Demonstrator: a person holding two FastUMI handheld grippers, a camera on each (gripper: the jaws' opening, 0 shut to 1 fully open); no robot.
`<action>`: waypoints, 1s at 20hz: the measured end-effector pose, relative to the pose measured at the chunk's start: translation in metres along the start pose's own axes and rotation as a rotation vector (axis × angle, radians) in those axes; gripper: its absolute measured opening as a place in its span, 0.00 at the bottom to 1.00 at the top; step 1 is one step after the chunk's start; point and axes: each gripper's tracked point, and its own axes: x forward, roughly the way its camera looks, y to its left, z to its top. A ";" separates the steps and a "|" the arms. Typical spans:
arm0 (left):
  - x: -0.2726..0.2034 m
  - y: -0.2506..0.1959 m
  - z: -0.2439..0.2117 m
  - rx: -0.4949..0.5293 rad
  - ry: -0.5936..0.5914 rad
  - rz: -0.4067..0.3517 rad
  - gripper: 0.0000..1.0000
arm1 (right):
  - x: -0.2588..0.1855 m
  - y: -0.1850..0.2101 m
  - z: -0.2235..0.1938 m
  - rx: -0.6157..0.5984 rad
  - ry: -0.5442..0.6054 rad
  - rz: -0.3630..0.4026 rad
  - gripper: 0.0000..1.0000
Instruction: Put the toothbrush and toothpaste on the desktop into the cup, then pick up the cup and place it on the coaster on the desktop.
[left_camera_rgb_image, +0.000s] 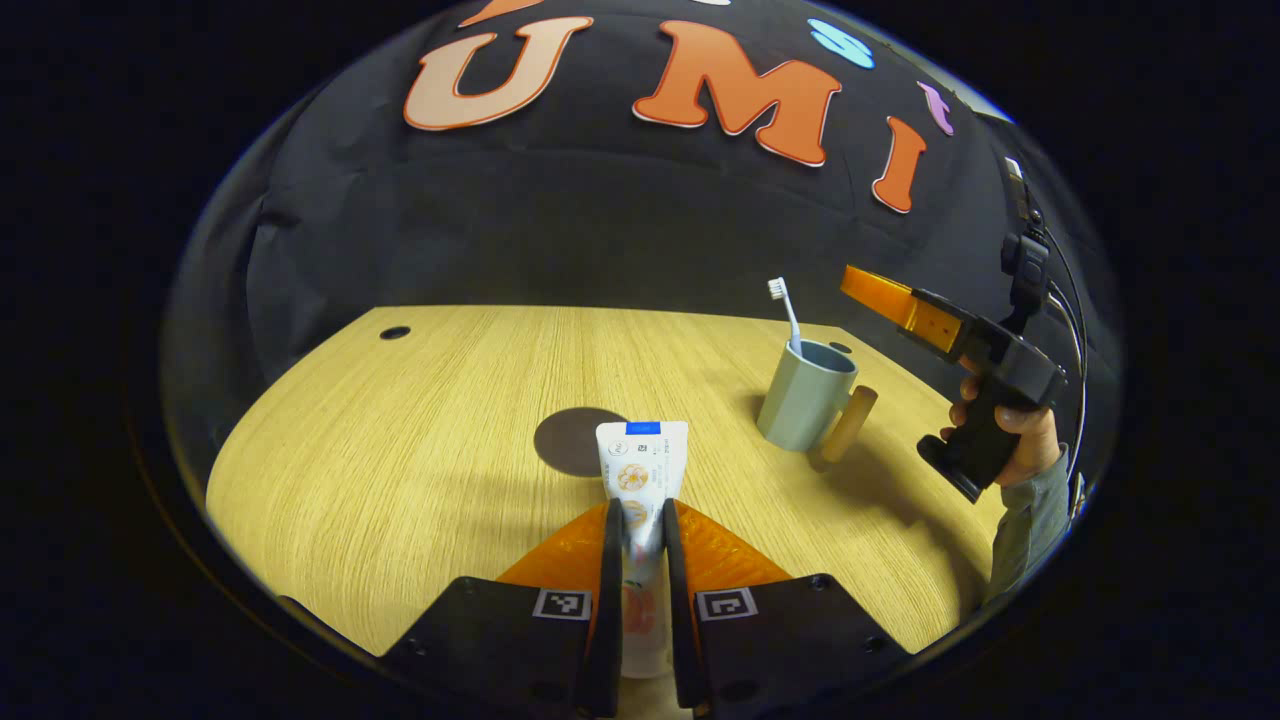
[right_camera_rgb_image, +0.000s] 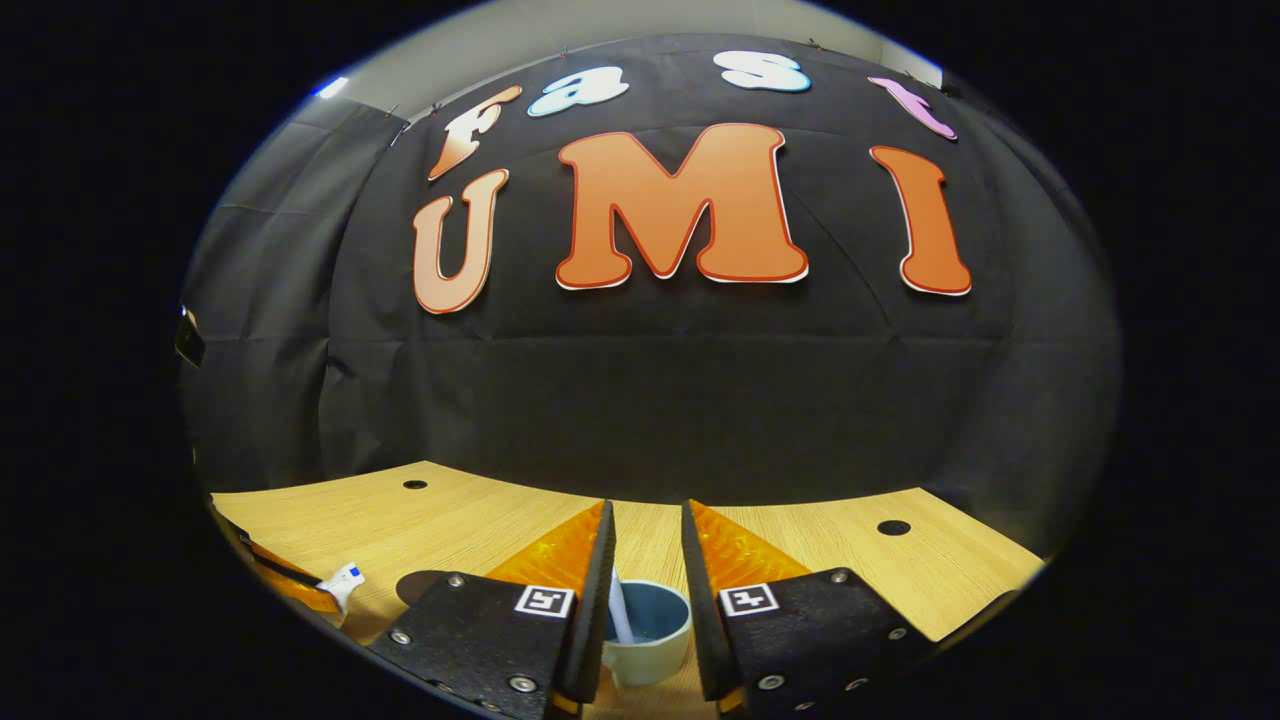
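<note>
The white toothpaste tube with a blue band and an orange picture (left_camera_rgb_image: 640, 470) is held in the left claw (left_camera_rgb_image: 641, 535). Both orange fingers press on its lower part, and its flat blue-banded end points away from the camera, over the middle of the light wooden counter (left_camera_rgb_image: 400, 480). Whether the tube touches the counter, I cannot tell. Just behind its far end lies the round dark coaster (left_camera_rgb_image: 572, 440), flat on the wood near the middle of the counter.

The white toothbrush with a pale blue handle (left_camera_rgb_image: 787, 315) already stands in the grey-blue plastic cup with a tan wooden handle (left_camera_rgb_image: 805, 397), with the bristles up and leaning a little. The cup stands upright toward the far right part of the counter, well apart from the coaster.

In the left gripper view, the right claw (left_camera_rgb_image: 880, 292) hangs in the air beside and above the cup, held by a hand (left_camera_rgb_image: 1010, 430) in a grey sleeve. In the right gripper view, the right claw (right_camera_rgb_image: 648, 535) is narrowly apart with nothing between its fingers, and the cup (right_camera_rgb_image: 650, 630) shows below them with the toothbrush (right_camera_rgb_image: 619, 605) inside. At the left edge of this view, the toothpaste end (right_camera_rgb_image: 342, 583) sticks out from the left claw.
</note>
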 end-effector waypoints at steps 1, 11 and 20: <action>0.002 -0.006 0.008 0.011 -0.017 -0.010 0.25 | -0.005 -0.001 -0.003 0.007 0.007 -0.002 0.43; 0.041 -0.045 0.063 0.022 -0.143 -0.104 0.17 | -0.035 -0.020 -0.012 0.052 0.020 -0.036 0.55; 0.086 -0.049 0.064 0.058 -0.045 -0.091 0.17 | -0.054 -0.033 -0.022 0.099 0.033 -0.041 0.55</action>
